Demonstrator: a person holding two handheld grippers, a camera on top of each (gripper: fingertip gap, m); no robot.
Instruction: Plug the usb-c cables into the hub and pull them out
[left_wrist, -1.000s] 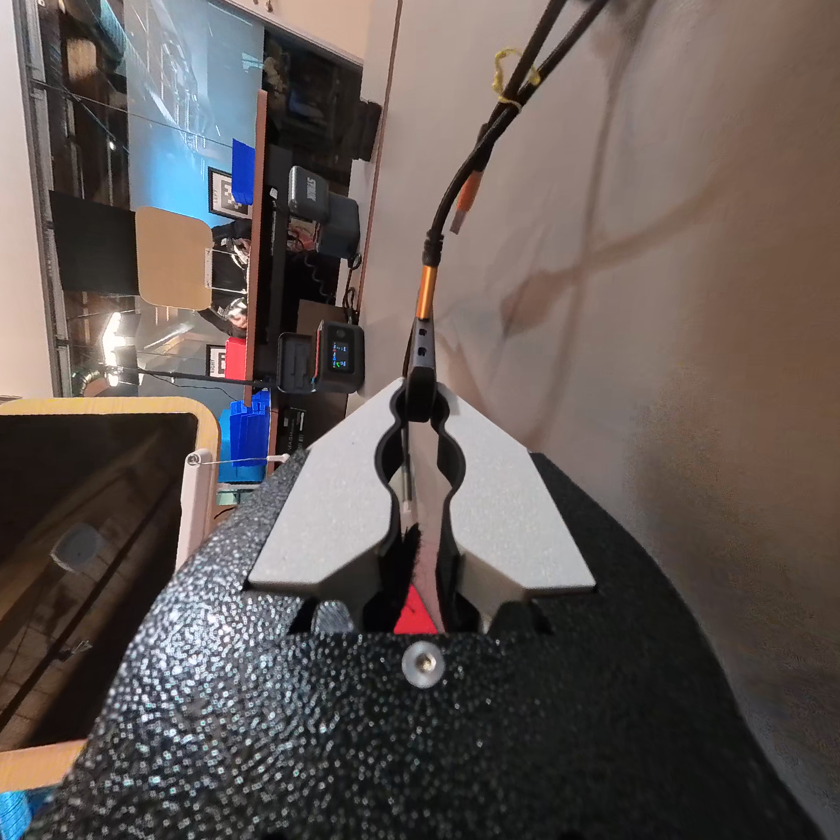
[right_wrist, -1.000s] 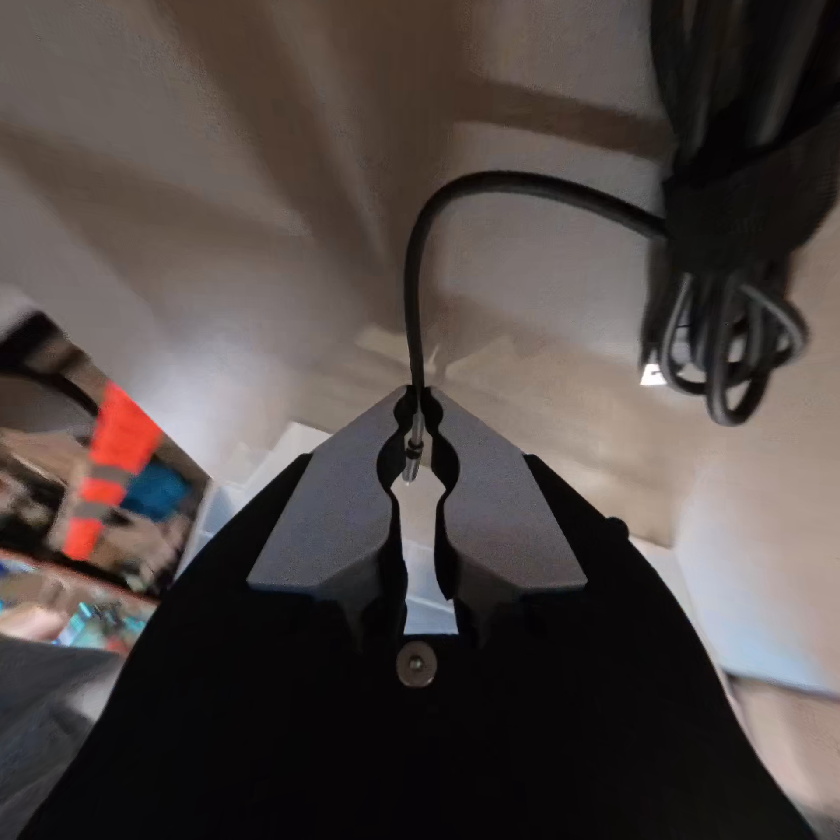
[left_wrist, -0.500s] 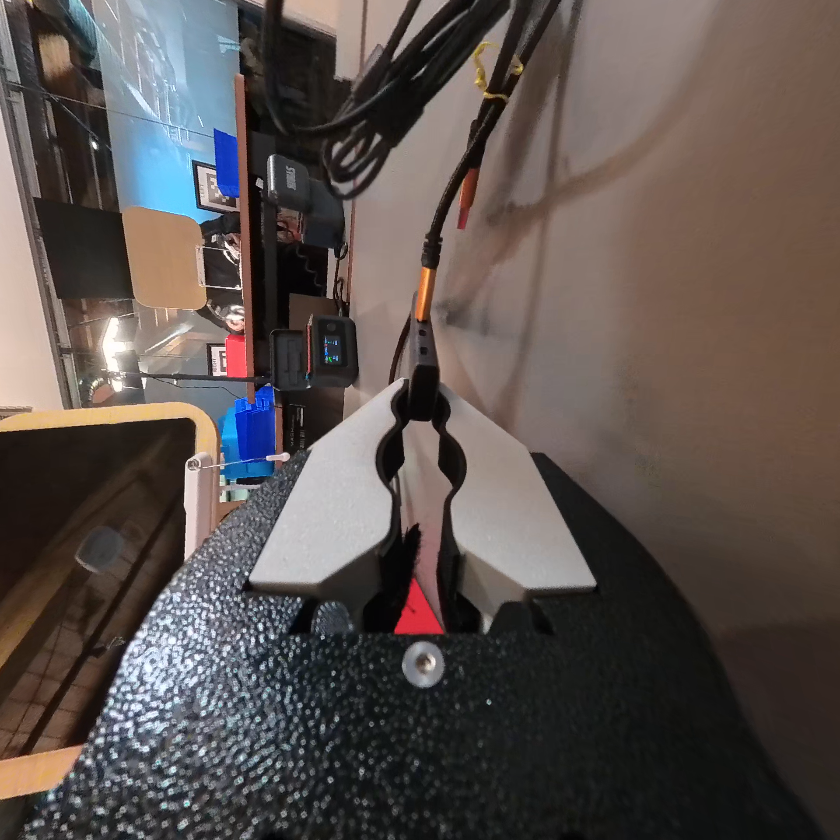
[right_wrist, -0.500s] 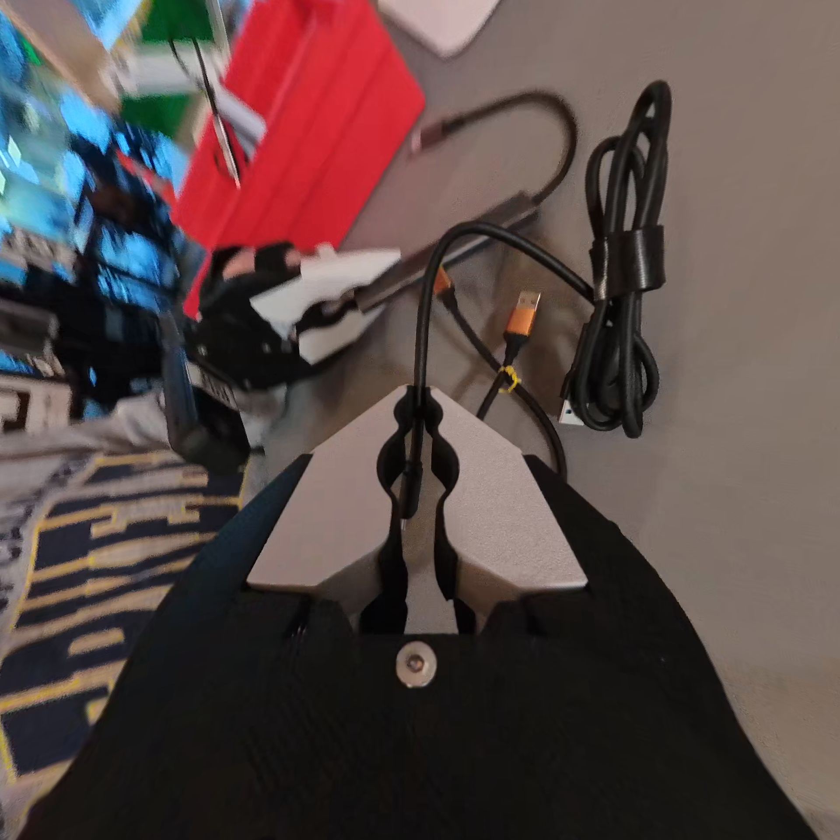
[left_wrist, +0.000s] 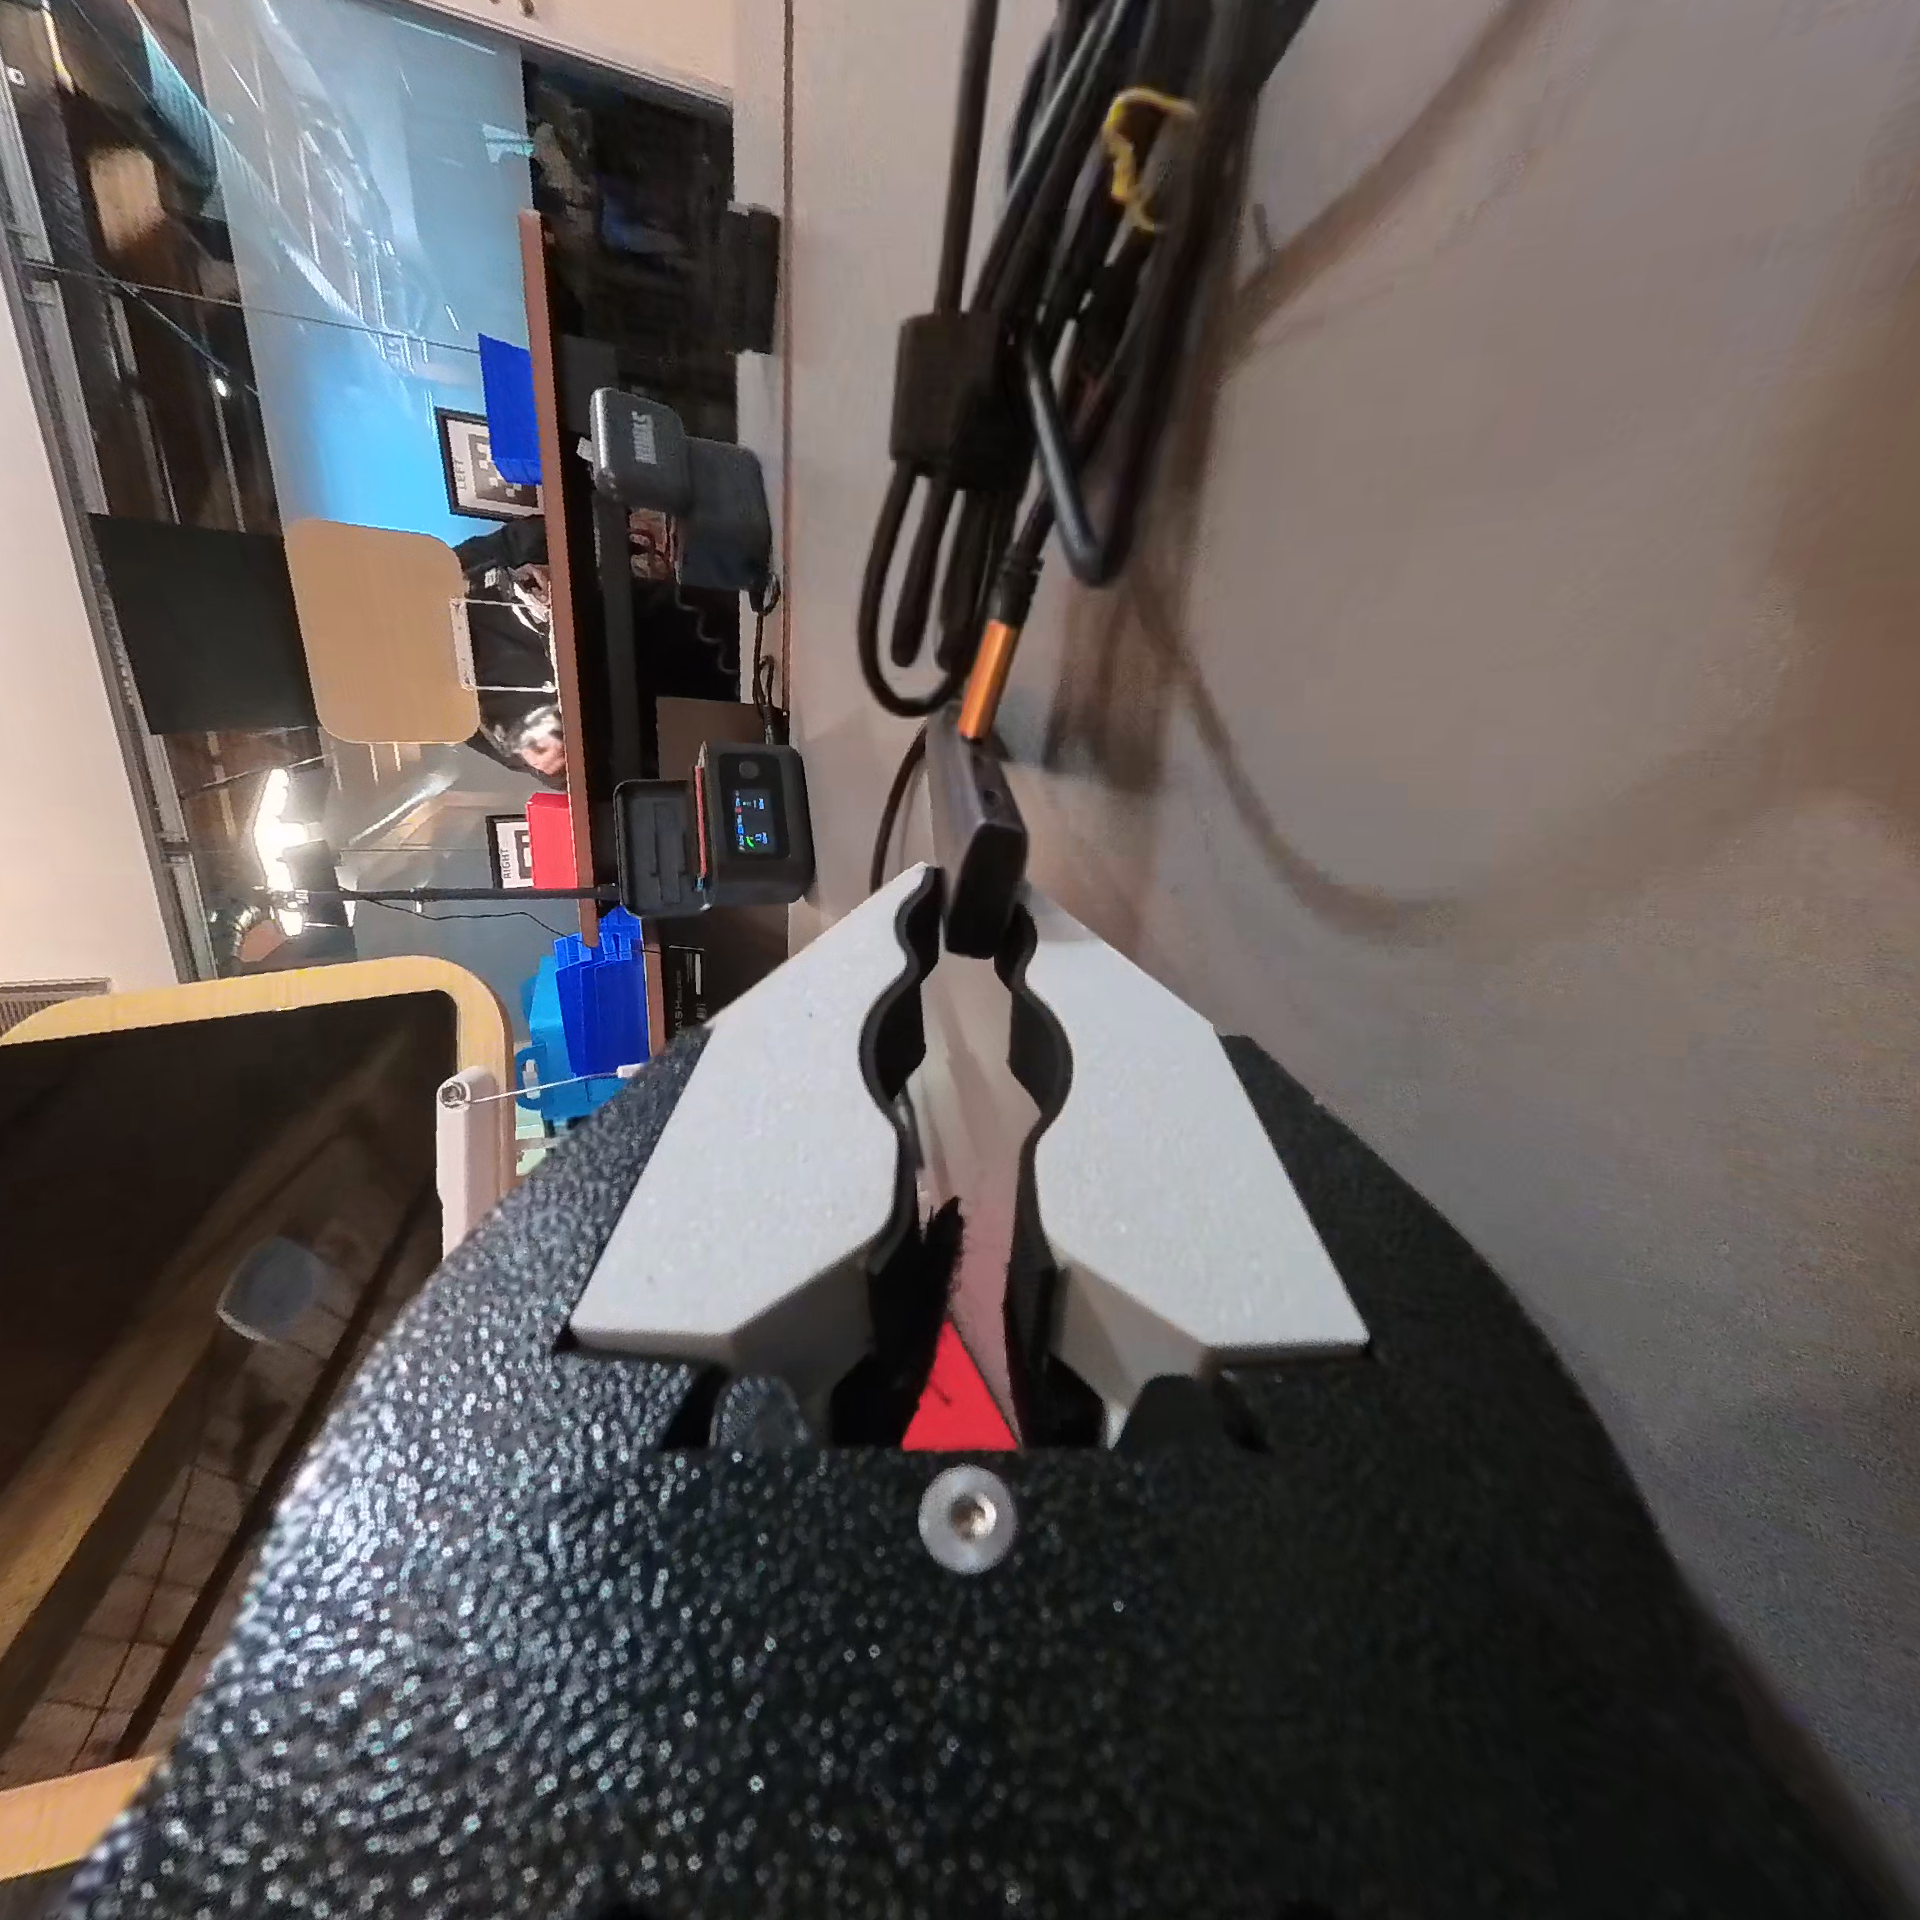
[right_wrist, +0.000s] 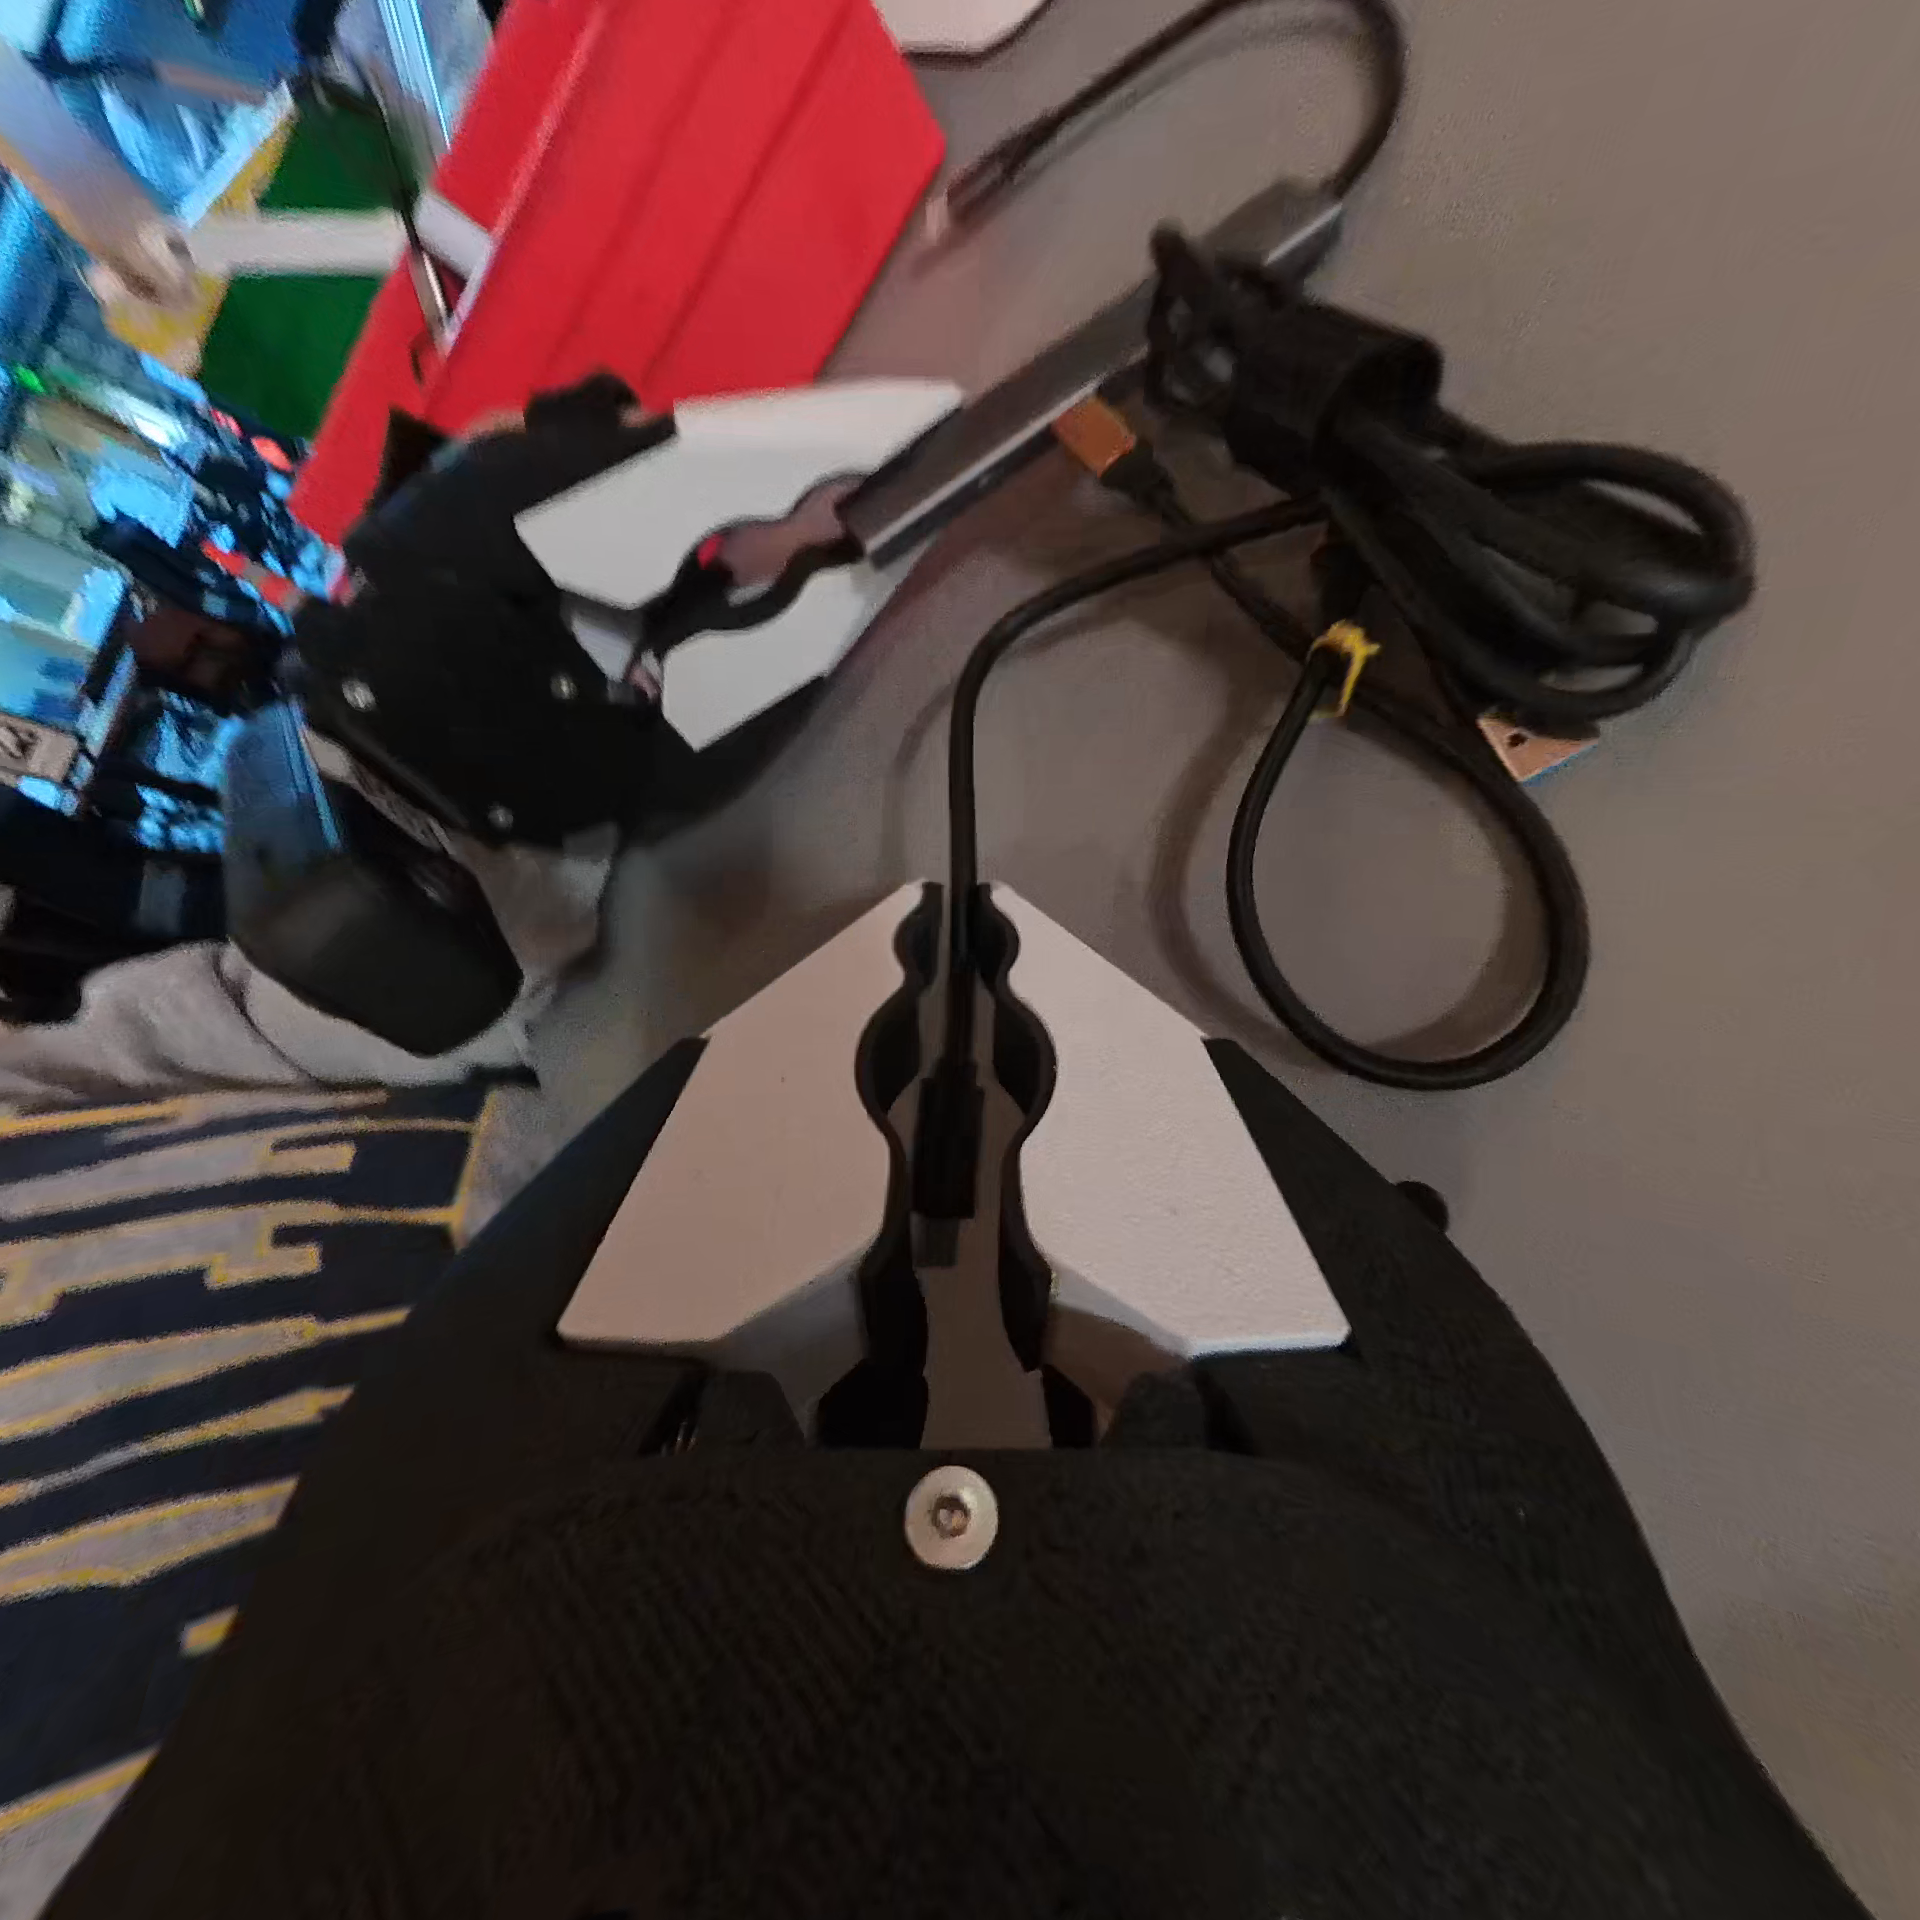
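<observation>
Left tongs (left_wrist: 971, 914) clamp the hub (left_wrist: 977, 831); right tongs (right_wrist: 961, 904) pinch a black cable (right_wrist: 961, 748).

Table top (right_wrist: 1714, 1195) plain grey. Hub (right_wrist: 1039, 436) grey metal; plugged connector (right_wrist: 1093, 438) orange. Bundled cable (right_wrist: 1538, 561) black, tie (right_wrist: 1340, 655) yellow. Folder (right_wrist: 675, 177) red. Carpet (right_wrist: 187, 1299) navy with yellow-grey lines. Gripper fingers (left_wrist: 769, 1132) light grey on speckled black.
</observation>
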